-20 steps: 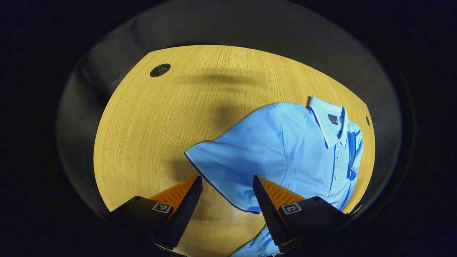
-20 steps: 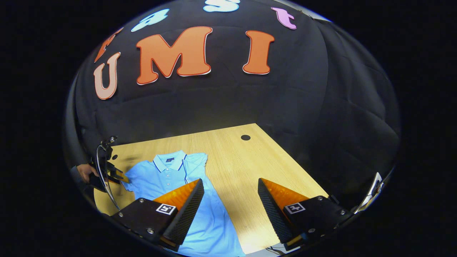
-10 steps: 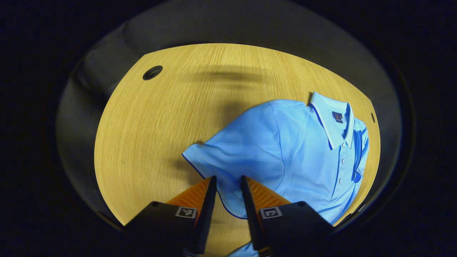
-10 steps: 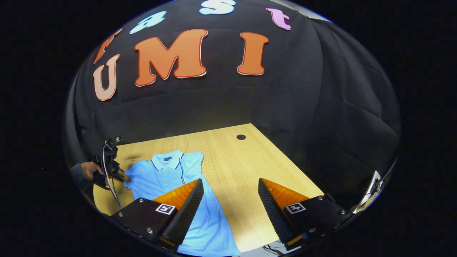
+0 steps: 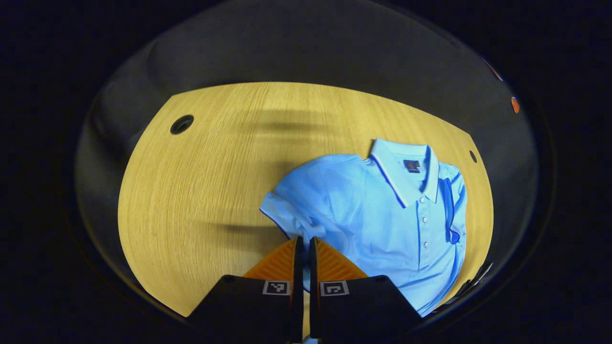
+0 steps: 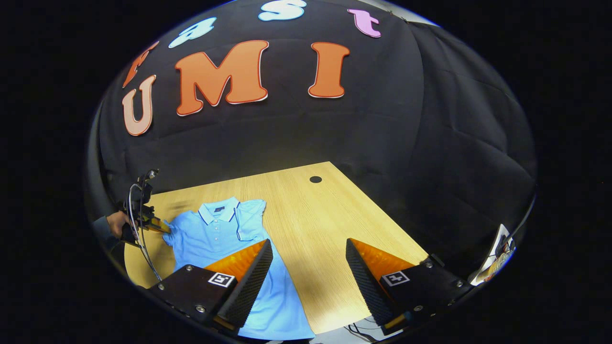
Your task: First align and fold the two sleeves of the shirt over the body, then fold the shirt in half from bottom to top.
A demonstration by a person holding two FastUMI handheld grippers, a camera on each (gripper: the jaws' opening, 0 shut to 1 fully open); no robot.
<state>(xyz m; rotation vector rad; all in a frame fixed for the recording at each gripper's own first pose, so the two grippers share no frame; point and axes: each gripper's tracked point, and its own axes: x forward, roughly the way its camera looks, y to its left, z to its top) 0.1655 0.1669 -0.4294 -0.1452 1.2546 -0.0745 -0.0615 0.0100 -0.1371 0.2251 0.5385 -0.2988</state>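
Left claw (image 5: 302,246) pressed together on the sleeve (image 5: 291,217) hem, cloth bunched just ahead of the tips and lifted into a small ridge: a pinch at the cuff, likely so the sleeve can be swung over the body. Seen far off from the right gripper view too, left claw (image 6: 160,229) at the shirt's edge with a hand (image 6: 114,223) behind it.

Shirt (image 5: 392,224) flat on the worktop (image 5: 205,191), face up, ahead and to the right of the left claw; collar (image 5: 406,169) farther off, buttons running back toward the hem. Other sleeve (image 6: 249,219) apparently already laid over the body, judging by the folded flap beside the collar.

Right claw (image 6: 308,267) spread wide, gripping nothing, hovering with the shirt's lower part under and left of its tips; probably waiting for the bottom-to-top fold.

Round hole (image 5: 181,124) in the worktop, well off to the left and ahead of the left claw; another hole (image 6: 315,179) far ahead of the right claw. Nothing lying on the shirt or across the sleeve's path. Main risk: thin cloth slipping from the pinch.
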